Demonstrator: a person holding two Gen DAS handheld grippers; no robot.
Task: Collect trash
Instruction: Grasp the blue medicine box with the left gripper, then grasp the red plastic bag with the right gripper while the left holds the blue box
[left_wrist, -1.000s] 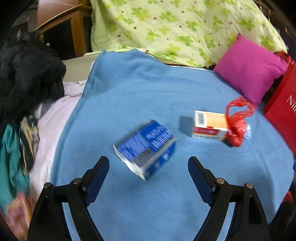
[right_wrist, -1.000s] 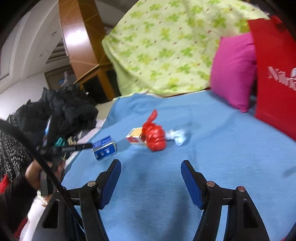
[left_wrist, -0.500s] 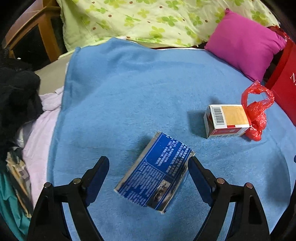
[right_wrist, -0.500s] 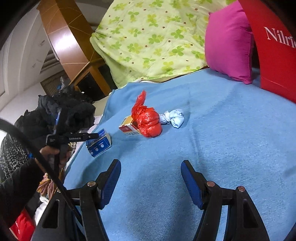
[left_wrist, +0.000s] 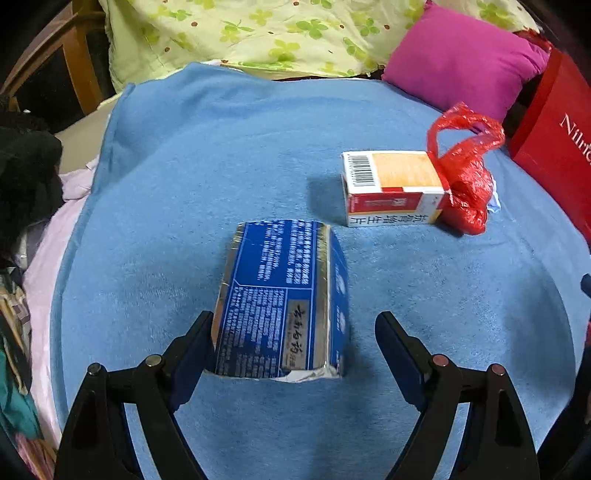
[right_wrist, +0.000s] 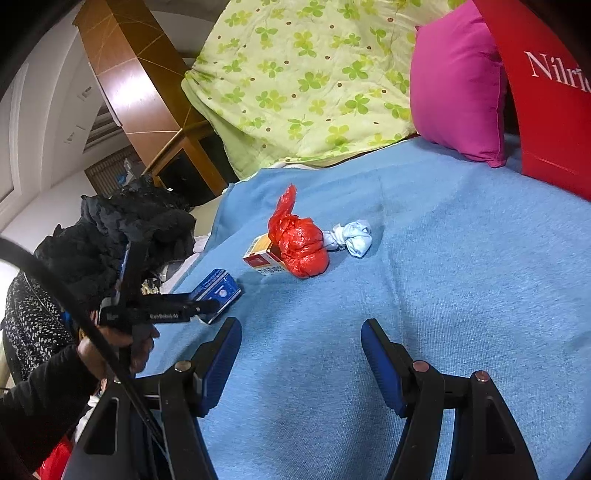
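Observation:
A blue and silver carton (left_wrist: 282, 295) lies on the blue blanket (left_wrist: 184, 166). My left gripper (left_wrist: 293, 332) is open, and the carton's near end sits between its fingers, close to the left one. The carton also shows in the right wrist view (right_wrist: 218, 291). Behind it lie a white and orange box (left_wrist: 391, 186), a knotted red plastic bag (left_wrist: 463, 177) and, in the right wrist view, a crumpled pale tissue (right_wrist: 352, 238). My right gripper (right_wrist: 301, 354) is open and empty above bare blanket, short of the red bag (right_wrist: 301, 243).
A red paper bag (left_wrist: 557, 140) stands at the right edge. A magenta pillow (left_wrist: 461, 55) and a green floral quilt (left_wrist: 277, 33) lie at the back. Dark clothes (left_wrist: 26, 173) are piled to the left. A wooden frame (right_wrist: 122, 85) rises at back left.
My left gripper has moved forward and turned, so the blue carton now lies lengthwise between its fingers. My right gripper has shifted slightly; the red bag and tissue look a little nearer.

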